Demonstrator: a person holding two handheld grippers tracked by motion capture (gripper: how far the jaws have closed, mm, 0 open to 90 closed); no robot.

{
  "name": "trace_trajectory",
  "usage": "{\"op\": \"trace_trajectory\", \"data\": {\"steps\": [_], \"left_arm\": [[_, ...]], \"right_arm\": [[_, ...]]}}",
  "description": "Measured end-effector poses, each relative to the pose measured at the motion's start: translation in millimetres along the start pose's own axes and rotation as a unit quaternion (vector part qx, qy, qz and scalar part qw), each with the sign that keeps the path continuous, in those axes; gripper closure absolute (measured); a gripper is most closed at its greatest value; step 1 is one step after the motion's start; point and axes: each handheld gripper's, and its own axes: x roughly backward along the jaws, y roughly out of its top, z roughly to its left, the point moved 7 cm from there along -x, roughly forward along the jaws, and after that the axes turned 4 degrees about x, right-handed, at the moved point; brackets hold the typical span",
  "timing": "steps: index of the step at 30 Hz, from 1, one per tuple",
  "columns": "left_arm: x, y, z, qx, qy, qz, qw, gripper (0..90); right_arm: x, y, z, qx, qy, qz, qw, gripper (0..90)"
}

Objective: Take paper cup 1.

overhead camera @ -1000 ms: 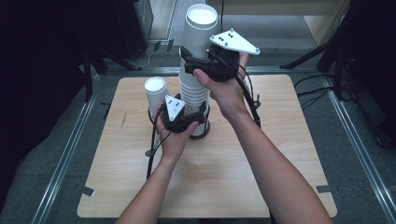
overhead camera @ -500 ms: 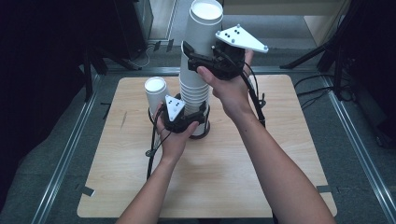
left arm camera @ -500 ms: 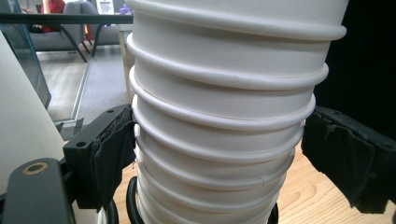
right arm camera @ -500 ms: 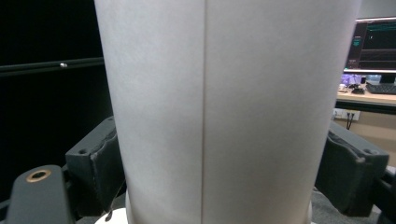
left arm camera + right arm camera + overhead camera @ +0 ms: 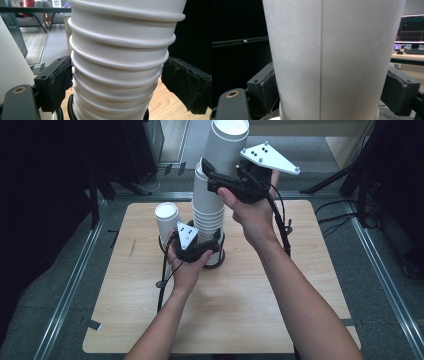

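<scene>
Setting: wooden counter (image 5: 235, 300) on a grey floor, dark surroundings to the left, metal rails running down both sides.
Stack: a tall pile of white paper cups (image 5: 207, 222) stands upside down near the middle of the counter, its base inside a black ring (image 5: 218, 261); rolled rims show one above the other in the left gripper view (image 5: 117, 72).
Left claw (image 5: 202, 247): low on the stack, near side; its left jaw pad presses the rims, while the right pad sits just beside them, so I cannot tell whether it truly grips.
Left hand (image 5: 186, 270): wrapped around that gripper, forearm coming in from the near edge.
Top cup (image 5: 226, 147): upside down and lifted high over the far end of the stack, tilted slightly right, its mouth hidden behind the gripper so I cannot tell whether it is clear of the pile.
Right claw (image 5: 220, 177): clenched on the top cup, jaws on either side of its smooth wall (image 5: 332, 60).
Right hand (image 5: 252, 212): raised, holding that gripper up.
Single cup (image 5: 166, 220): upside down on the counter, just left of the stack.
</scene>
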Motion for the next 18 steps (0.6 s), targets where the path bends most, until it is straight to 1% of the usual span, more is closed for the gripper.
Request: {"op": "trace_trajectory", "data": {"steps": [1,3,4,5,6,7,8,16,18], "left_arm": [[0.0,0.0,0.0,0.0,0.0,0.0,1.0,10.5],[0.0,0.0,0.0,0.0,0.0,0.0,1.0,10.5],[0.0,0.0,0.1,0.0,-0.001,0.0,1.0,10.6],[0.0,0.0,0.1,0.0,-0.001,0.0,1.0,10.6],[0.1,0.0,0.1,0.0,-0.001,0.0,1.0,10.7],[0.1,0.0,0.1,0.0,-0.001,0.0,1.0,10.7],[0.2,0.0,0.1,0.0,-0.001,0.0,1.0,10.7],[1.1,-0.2,0.4,0.0,-0.002,-0.001,1.0,11.1],[1.8,-0.4,0.3,-0.001,-0.003,-0.001,1.0,11.6]], "right_arm": [[2.7,1.4,-3.1,-0.001,-0.003,-0.002,1.0,13.8],[3.7,1.8,-4.5,-0.002,-0.004,-0.003,1.0,13.8],[6.9,2.5,-8.4,-0.005,-0.006,-0.006,1.0,13.8],[6.9,2.5,-8.4,-0.005,-0.006,-0.006,1.0,13.8],[9.3,1.8,-12.0,-0.006,-0.01,-0.006,0.9999,13.8],[9.3,1.8,-12.0,-0.006,-0.01,-0.006,0.9999,13.8],[11.5,0.2,-15.5,-0.005,-0.015,-0.005,0.9999,13.8],[22.6,-4.3,-25.5,0.0,-0.028,-0.008,0.9996,13.7],[28.0,-7.1,-31.3,-0.001,-0.033,-0.007,0.9994,13.6]]}}
